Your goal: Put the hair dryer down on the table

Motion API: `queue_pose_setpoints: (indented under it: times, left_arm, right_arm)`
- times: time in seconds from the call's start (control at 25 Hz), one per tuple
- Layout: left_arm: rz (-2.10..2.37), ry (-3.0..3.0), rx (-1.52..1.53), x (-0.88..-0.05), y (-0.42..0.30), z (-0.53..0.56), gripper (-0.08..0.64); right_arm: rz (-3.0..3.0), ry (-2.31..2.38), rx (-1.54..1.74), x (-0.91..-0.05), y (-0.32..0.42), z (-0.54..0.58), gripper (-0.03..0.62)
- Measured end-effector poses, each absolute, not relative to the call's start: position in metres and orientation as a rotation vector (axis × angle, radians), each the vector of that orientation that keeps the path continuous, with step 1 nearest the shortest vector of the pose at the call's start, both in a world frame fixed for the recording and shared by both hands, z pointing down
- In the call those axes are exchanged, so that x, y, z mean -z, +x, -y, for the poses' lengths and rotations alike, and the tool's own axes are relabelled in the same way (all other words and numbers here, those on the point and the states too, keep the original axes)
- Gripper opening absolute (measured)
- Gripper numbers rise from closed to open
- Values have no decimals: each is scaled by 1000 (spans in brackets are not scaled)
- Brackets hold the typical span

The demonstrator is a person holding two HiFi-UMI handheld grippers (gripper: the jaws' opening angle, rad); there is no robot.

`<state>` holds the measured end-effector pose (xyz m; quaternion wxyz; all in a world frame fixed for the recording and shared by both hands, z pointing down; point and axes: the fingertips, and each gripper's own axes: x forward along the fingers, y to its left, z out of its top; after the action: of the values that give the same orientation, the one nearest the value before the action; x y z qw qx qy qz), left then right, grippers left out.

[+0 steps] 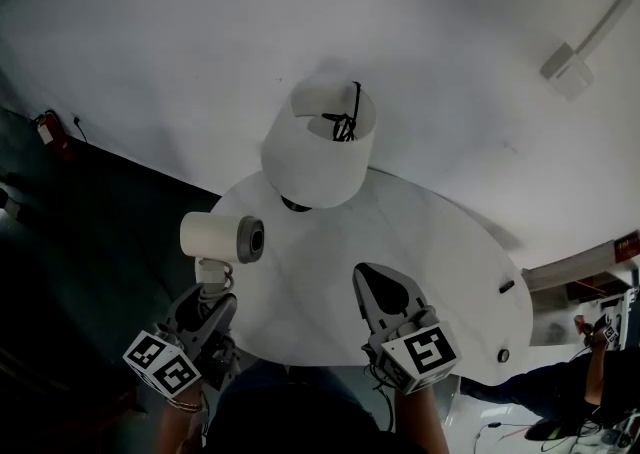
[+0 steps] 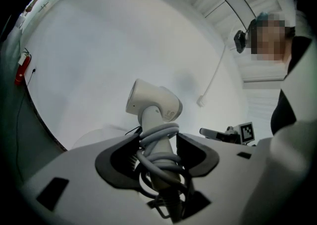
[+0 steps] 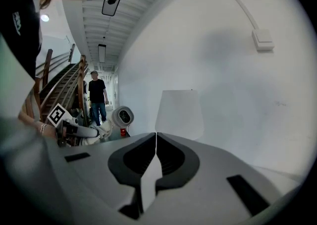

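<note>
Head view: left gripper [image 1: 212,290] clamps hair dryer [image 1: 220,238] handle at worktop [image 1: 440,262] left edge, right gripper [image 1: 375,282] closed empty; releasing here risks roll-off.

One hair dryer [image 1: 222,238], one lamp [image 1: 318,147], one table [image 1: 440,252], two claws: left claw [image 1: 213,292], right claw [image 1: 366,277]

My left hand-held gripper [image 1: 212,292] sits at the near left. Its jaws point away from me and clamp the cord-wrapped handle of the hair dryer [image 1: 220,238], which stands upright above them. My right hand-held gripper [image 1: 370,280] is at the near right, roughly level with the left. Its jaws are pressed together with nothing between them. Both are held close in front of my body.
</note>
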<state>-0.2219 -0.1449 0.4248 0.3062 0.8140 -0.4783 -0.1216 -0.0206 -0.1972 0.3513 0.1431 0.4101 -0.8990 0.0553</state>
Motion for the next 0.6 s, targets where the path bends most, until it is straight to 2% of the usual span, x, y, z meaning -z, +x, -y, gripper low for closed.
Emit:
queue_pose_setpoints:
  times: [0.6]
  left_arm:
    - [1344, 2125, 168, -453, -204, 164, 245]
  right_arm:
    - [2580, 1054, -251, -392, -6, 219, 20]
